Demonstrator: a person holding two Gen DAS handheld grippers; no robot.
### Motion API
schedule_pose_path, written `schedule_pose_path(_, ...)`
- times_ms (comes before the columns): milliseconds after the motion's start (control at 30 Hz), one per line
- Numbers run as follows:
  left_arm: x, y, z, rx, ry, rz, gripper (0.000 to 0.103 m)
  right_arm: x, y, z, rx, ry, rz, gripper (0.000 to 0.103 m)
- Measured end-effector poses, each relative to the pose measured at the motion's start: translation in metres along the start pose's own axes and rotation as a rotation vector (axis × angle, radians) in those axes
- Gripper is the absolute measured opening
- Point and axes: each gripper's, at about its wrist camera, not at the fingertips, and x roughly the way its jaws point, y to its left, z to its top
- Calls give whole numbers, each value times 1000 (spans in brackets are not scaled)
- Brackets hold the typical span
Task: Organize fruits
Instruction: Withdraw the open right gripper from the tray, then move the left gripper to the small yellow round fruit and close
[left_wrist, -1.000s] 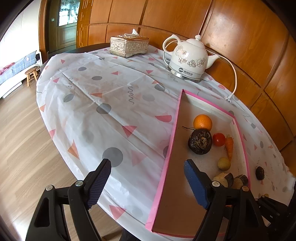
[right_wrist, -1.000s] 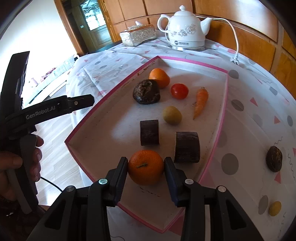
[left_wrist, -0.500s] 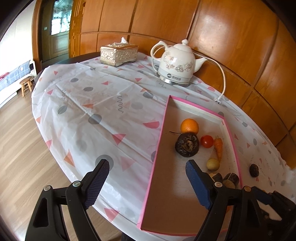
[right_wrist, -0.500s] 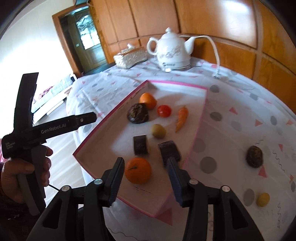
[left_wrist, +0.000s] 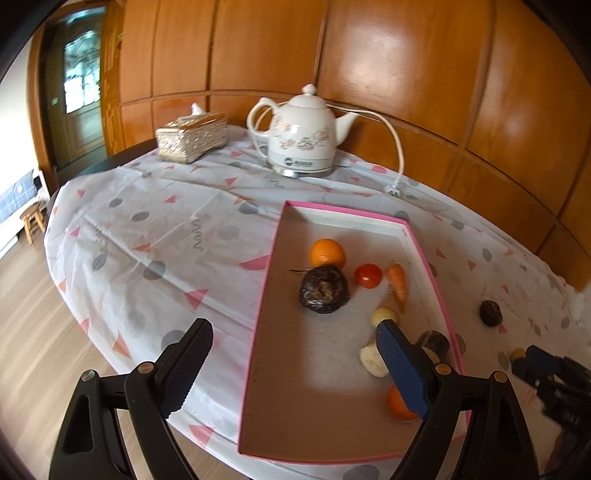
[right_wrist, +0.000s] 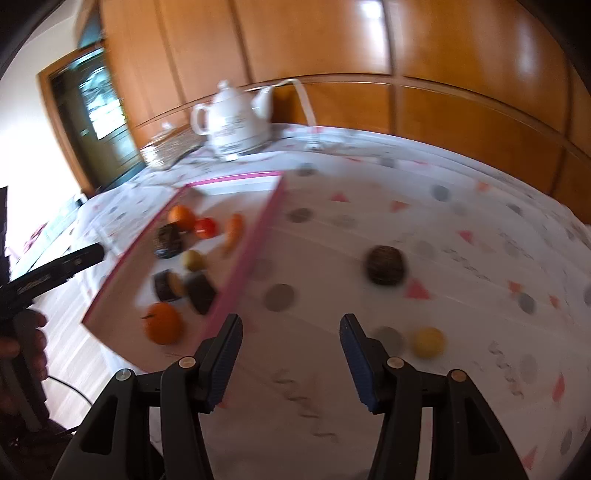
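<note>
Holding both claws with jaws apart and empty, we see our right gripper (right_wrist: 290, 360) over the tablecloth (right_wrist: 461, 206): the pink-rimmed tray (right_wrist: 255, 236) of fruit lies left, a yellow fruit (right_wrist: 428, 342) just right, a dark fruit (right_wrist: 384, 264) ahead. Our left gripper (left_wrist: 291, 363) hovers at the tray's near-left edge.

tray (left_wrist: 424, 254): pink-rimmed, holds two oranges (left_wrist: 327, 252), tomato (left_wrist: 368, 275), carrot (left_wrist: 397, 285) | cloth: dark fruit (right_wrist: 384, 265), yellow fruit (right_wrist: 428, 342)

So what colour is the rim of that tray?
Pink; the tray's rim shows best in the left wrist view.
</note>
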Motion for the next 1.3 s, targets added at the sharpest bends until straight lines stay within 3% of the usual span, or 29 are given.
schedule_pose_path(500, -7, -56, 3, 224, -28, -88, 90, -16, -73, -23, 203, -5, -196, 56)
schedule_pose_path(933, -2, -86, 6, 302, 3, -161, 90, -38, -144, -56, 405, -10, -360, 56)
schedule_pose_path(1300, 4, -136, 1, 426, 42, -253, 85, -54, -186, -81, 527, -30, -473, 56)
